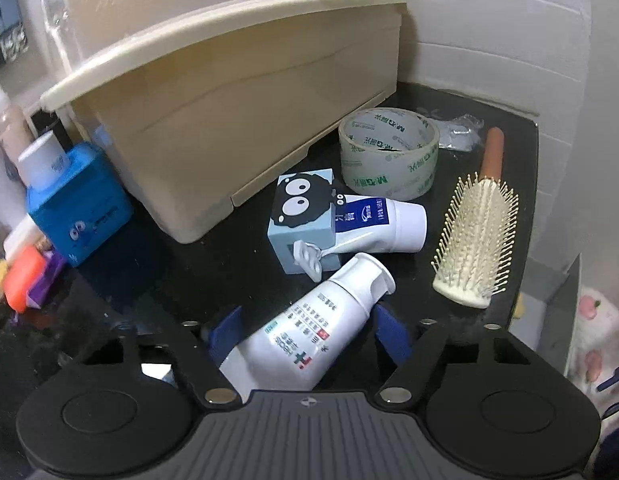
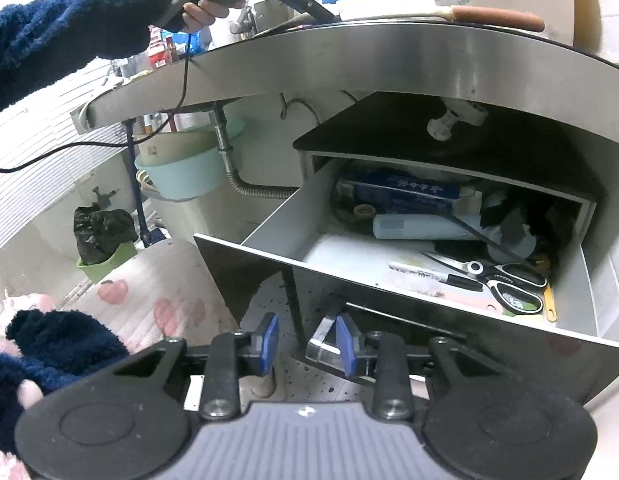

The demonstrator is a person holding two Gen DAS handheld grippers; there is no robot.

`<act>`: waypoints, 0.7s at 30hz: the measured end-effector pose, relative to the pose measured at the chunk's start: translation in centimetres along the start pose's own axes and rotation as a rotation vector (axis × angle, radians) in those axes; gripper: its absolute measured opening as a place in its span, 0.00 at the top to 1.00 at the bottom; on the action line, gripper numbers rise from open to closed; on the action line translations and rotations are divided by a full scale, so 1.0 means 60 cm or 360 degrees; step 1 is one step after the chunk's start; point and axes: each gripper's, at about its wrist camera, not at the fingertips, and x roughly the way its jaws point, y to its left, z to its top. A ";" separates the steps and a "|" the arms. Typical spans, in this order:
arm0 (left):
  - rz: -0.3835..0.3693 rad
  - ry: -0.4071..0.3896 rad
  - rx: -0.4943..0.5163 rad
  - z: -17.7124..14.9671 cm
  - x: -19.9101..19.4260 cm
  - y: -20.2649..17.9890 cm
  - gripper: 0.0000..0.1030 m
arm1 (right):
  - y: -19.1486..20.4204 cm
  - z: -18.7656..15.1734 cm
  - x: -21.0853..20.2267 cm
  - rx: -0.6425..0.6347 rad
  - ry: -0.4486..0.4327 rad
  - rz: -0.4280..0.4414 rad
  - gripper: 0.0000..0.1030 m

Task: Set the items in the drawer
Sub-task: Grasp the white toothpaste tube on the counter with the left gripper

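Two tubes (image 1: 309, 336), tape (image 1: 389, 152), hairbrush (image 1: 473, 236) crowd countertop (image 1: 213, 272).

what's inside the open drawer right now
The drawer holds scissors, a marker, a pale blue tube and a blue box. Its dark back corner cannot be made out.

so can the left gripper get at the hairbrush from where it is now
Probably not yet: the left gripper has its blue pads on either side of a white tube. The hairbrush lies uncovered to its right on the black counter, so nothing blocks it once the tube is dealt with.
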 end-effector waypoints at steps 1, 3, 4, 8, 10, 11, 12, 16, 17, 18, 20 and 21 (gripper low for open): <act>0.0003 -0.0003 0.0001 -0.002 -0.002 -0.002 0.35 | 0.000 0.000 0.000 0.0008 -0.0003 0.0006 0.70; -0.0001 -0.0003 -0.0022 -0.007 -0.007 -0.003 0.40 | -0.001 -0.002 0.002 0.0022 -0.0003 0.0008 0.70; -0.0012 0.0000 -0.0040 -0.009 -0.010 -0.002 0.46 | -0.001 -0.002 0.003 0.0025 0.0000 0.0003 0.70; -0.0029 0.0020 -0.0053 -0.015 -0.023 -0.013 0.59 | 0.000 -0.003 0.007 0.0035 -0.0006 -0.0005 0.70; 0.0020 0.0014 0.0022 -0.019 -0.030 -0.030 0.59 | 0.001 -0.004 0.007 0.0037 -0.0010 0.0001 0.70; 0.0046 0.0011 0.0059 -0.021 -0.033 -0.039 0.57 | 0.002 -0.004 0.008 0.0037 -0.0009 0.0004 0.70; 0.0059 0.0015 0.0076 -0.020 -0.034 -0.044 0.54 | 0.003 -0.004 0.010 0.0037 -0.0005 0.0007 0.70; 0.0072 0.0047 0.0046 -0.014 -0.025 -0.049 0.13 | 0.009 -0.003 0.012 0.0030 -0.0012 0.0017 0.69; 0.0068 0.0049 0.0018 -0.012 -0.021 -0.047 0.13 | 0.010 -0.003 0.011 0.0027 -0.0017 0.0018 0.68; 0.0056 0.0050 -0.0017 -0.010 -0.017 -0.042 0.13 | 0.010 -0.003 0.010 0.0030 -0.0023 0.0017 0.64; 0.0019 0.0049 -0.0110 -0.006 -0.008 -0.030 0.22 | 0.009 -0.003 0.007 0.0044 -0.0034 0.0012 0.62; -0.0004 0.0042 -0.0154 -0.005 -0.005 -0.024 0.27 | 0.007 -0.003 0.006 0.0051 -0.0036 0.0010 0.62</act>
